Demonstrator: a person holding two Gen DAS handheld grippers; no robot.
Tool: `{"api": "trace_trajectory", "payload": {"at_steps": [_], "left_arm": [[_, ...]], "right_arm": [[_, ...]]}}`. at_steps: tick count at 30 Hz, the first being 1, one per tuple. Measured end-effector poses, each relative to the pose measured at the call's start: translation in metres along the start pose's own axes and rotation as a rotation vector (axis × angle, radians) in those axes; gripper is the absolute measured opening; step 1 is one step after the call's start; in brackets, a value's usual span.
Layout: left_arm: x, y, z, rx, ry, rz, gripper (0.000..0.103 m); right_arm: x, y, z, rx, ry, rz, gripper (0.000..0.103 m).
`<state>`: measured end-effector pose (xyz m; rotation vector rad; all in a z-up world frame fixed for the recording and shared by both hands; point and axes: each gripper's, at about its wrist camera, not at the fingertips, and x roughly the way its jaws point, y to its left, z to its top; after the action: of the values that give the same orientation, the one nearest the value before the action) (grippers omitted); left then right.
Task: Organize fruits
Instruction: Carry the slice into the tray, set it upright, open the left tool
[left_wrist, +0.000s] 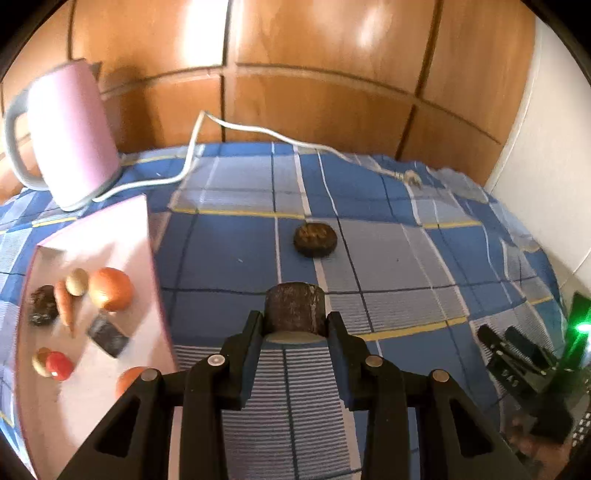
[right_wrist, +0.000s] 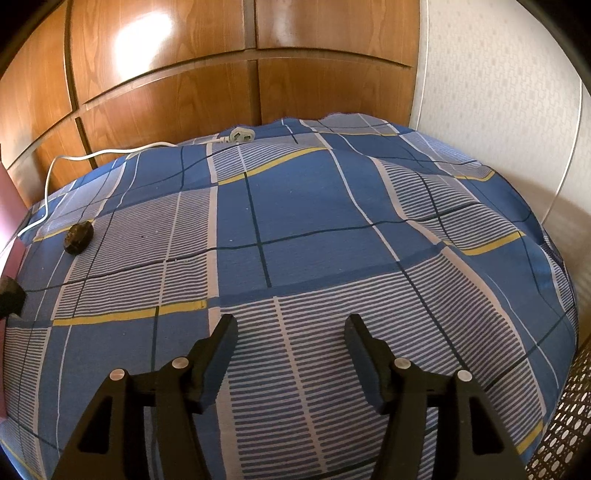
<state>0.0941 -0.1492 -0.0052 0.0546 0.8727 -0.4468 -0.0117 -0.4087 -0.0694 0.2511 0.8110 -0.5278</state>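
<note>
Fingers on my left gripper (left_wrist: 295, 325) are clamped on a dark round puck (left_wrist: 294, 311), its underside hidden. Right gripper (right_wrist: 291, 332) is spread wide with nothing in it, hovering over the checked cloth (right_wrist: 295, 221). Further out, a second dark puck (left_wrist: 315, 240) sits alone. Pink tray (left_wrist: 144, 258) of fruit is cut off left.

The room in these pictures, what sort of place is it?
Probably a bedroom at home, though that is a guess: a blue checked sheet covers a soft, bed-like surface, glossy wooden wardrobe doors stand behind it, and a pink kettle sits by a pink tray of produce.
</note>
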Motion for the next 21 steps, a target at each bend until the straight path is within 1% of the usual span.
{"api": "trace_trajectory", "payload": {"at_steps": [6, 9, 14, 16, 21], "left_arm": [[-0.027, 0.025, 0.001, -0.073, -0.049, 0.015, 0.035], [-0.039, 0.042, -0.001, -0.109, -0.066, 0.034, 0.035], [-0.058, 0.077, -0.014, -0.184, -0.090, 0.096, 0.035], [-0.065, 0.090, -0.022, -0.202, -0.100, 0.131, 0.035], [-0.073, 0.121, -0.042, -0.275, -0.089, 0.182, 0.035]], "right_arm": [[0.001, 0.001, 0.000, -0.001, 0.001, -0.002, 0.063], [0.001, 0.002, 0.000, -0.004, 0.000, -0.004, 0.064], [0.001, 0.003, 0.000, -0.008, -0.003, -0.007, 0.064], [0.001, 0.003, 0.000, -0.011, -0.007, -0.010, 0.064], [0.000, 0.005, -0.001, -0.018, -0.014, -0.020, 0.064]]}}
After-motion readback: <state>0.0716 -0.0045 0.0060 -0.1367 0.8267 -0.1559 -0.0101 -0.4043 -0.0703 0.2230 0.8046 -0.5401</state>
